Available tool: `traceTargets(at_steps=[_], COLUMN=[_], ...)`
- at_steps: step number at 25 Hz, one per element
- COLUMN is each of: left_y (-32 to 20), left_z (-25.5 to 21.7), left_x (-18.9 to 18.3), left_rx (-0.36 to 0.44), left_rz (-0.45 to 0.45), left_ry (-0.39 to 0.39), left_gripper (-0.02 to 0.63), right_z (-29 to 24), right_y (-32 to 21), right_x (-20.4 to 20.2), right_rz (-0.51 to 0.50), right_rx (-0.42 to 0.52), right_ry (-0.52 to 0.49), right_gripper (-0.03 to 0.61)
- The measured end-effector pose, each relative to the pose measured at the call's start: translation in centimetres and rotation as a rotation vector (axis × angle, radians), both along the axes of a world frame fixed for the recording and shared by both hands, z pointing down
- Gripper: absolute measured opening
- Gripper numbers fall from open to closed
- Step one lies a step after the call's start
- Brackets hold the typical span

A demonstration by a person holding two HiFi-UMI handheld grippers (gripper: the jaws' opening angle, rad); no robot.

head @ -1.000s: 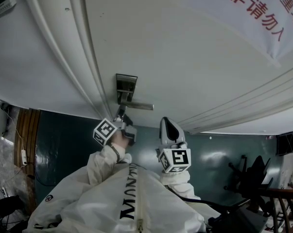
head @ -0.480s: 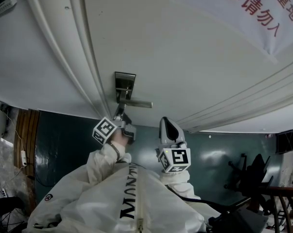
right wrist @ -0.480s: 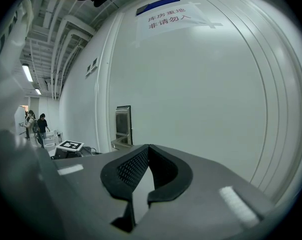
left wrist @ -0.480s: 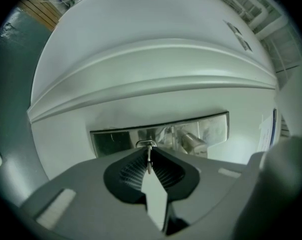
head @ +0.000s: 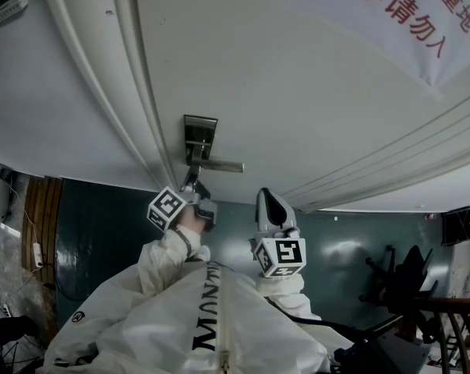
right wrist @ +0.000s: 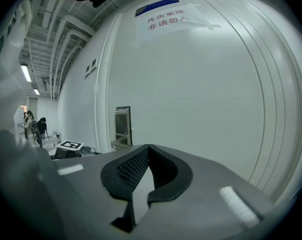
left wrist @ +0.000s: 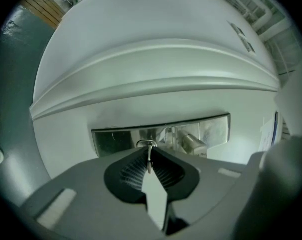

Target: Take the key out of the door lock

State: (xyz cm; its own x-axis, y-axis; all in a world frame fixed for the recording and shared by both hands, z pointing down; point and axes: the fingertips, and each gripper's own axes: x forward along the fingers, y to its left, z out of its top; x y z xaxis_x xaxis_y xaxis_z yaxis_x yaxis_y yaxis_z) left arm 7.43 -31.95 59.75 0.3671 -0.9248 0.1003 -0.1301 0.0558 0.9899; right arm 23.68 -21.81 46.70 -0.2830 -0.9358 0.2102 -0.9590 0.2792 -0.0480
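Key [left wrist: 148, 161], thin edge-on sliver deep in just-closed left gripper [left wrist: 149, 151]

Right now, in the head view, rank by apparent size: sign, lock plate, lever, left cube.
1. sign: largest, though cut off by the frame.
2-3. lock plate and left cube: they look about alike, and the cube is nearer the camera, so I won't rank them.
4. lever: thin, smallest.

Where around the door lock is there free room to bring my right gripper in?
The bare door panel right of the lock plate, between the handle and the sign, is free. It is crowded below the plate: the left gripper has just closed on the key there.
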Motion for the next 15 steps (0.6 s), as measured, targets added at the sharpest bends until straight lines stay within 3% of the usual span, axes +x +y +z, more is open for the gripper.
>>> traceTargets(at_steps=[8,15], left_y=[2.0,2.8], left_z=[-0.5,-0.6], left_x=[0.1,0.2], left_rx=[0.031,0.059], left_rz=[0.018,0.062], left_ry=[-0.006,-0.08], left_gripper=[0.022,0.021], right_z=[0.0,0.2], right_y=[-0.2,0.0], right_x=[-0.1,-1.4], right_rz=[0.001,-0.021], right_rx=[0.0,-0.001], right_ry=[-0.011,-0.012], right_gripper=[0.0,0.001])
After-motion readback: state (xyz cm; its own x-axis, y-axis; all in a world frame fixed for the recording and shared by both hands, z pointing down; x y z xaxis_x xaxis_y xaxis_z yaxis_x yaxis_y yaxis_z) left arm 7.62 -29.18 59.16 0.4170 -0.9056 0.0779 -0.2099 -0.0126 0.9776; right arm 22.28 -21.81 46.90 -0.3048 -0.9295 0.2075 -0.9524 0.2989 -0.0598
